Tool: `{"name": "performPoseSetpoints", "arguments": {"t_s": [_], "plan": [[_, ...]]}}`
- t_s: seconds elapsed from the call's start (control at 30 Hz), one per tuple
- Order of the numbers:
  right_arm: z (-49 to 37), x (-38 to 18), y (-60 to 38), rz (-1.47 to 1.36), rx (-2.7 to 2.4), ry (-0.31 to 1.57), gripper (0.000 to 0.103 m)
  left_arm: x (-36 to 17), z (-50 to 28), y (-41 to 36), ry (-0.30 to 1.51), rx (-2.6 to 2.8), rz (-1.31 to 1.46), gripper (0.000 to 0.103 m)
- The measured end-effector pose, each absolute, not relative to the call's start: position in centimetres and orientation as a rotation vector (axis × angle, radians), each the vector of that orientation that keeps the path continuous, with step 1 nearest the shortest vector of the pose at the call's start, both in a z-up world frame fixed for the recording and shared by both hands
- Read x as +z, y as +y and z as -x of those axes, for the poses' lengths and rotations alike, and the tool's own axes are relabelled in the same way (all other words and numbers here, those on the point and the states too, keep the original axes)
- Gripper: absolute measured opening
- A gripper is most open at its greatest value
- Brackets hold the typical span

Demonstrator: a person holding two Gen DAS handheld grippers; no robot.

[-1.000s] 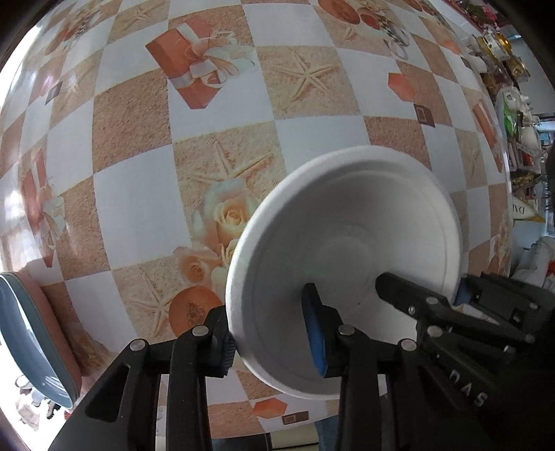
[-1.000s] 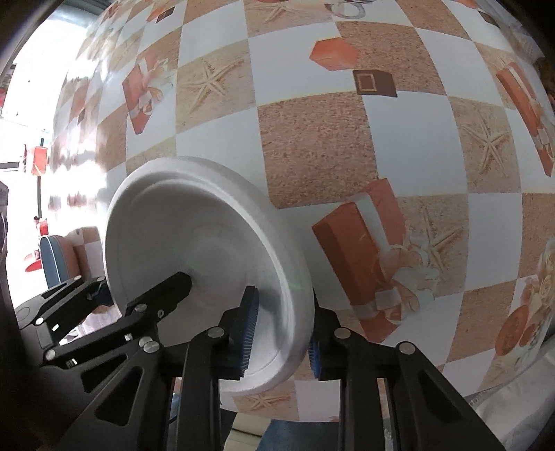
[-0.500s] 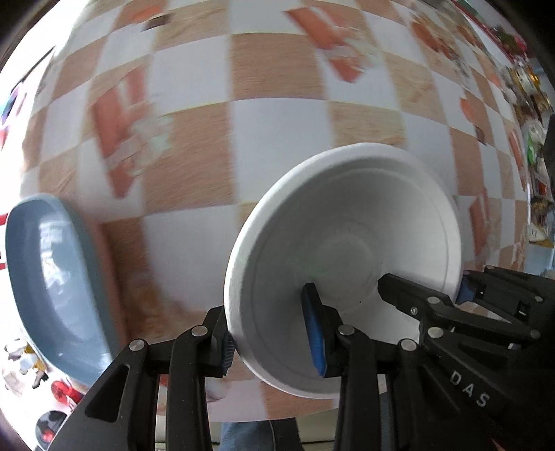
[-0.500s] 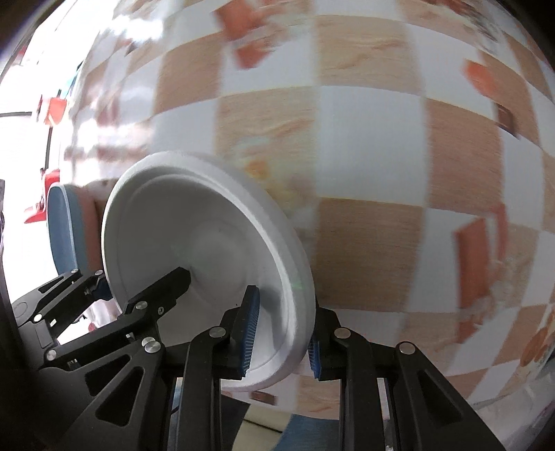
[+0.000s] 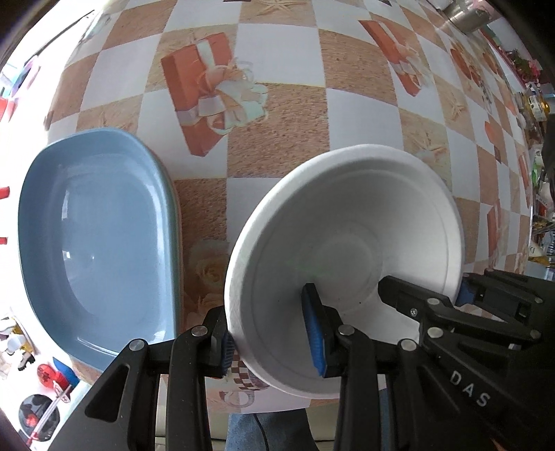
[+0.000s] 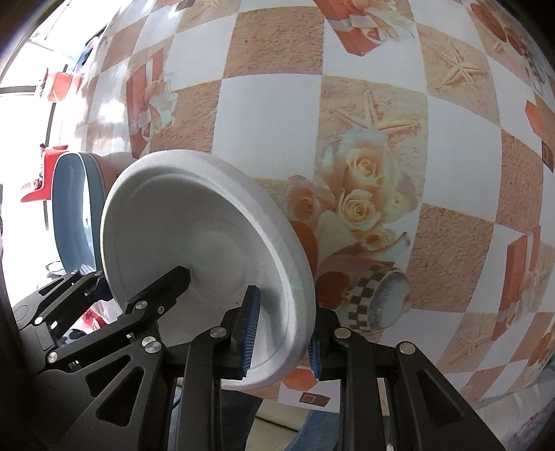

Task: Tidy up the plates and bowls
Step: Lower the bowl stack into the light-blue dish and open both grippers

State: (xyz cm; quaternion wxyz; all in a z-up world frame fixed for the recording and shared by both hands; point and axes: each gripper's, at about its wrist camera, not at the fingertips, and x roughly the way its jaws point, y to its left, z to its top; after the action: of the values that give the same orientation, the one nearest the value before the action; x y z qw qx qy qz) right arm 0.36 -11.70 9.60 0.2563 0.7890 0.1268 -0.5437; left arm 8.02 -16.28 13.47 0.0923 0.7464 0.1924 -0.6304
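A white foam bowl is held in the air by both grippers, one on each side of its rim. My left gripper is shut on the near left rim. My right gripper is shut on the opposite rim; the bowl also shows in the right wrist view. A blue oval dish lies on the table to the left of the bowl, apart from it. It appears behind the bowl in the right wrist view.
The table wears a checkered cloth printed with gift boxes, starfish and roses. A metal container stands at the far right. Cluttered shelves line the right edge. The table's near edge runs just below the grippers.
Both grippers have carried the bowl to the left across the table. The blue dish has come from the left edge into full view beside the bowl.
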Motion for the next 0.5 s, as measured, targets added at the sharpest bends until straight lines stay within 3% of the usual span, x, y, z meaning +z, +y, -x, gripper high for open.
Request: {"name": "performPoseSetpoints", "arguments": {"t_s": [0.5], "plan": [[-1.8, 9.6, -12.7, -2.189, -1.467, 0.304, 0.027, 12.2, -7.0, -17.9, 0.522, -1.907, -2.224, 0.036]]}}
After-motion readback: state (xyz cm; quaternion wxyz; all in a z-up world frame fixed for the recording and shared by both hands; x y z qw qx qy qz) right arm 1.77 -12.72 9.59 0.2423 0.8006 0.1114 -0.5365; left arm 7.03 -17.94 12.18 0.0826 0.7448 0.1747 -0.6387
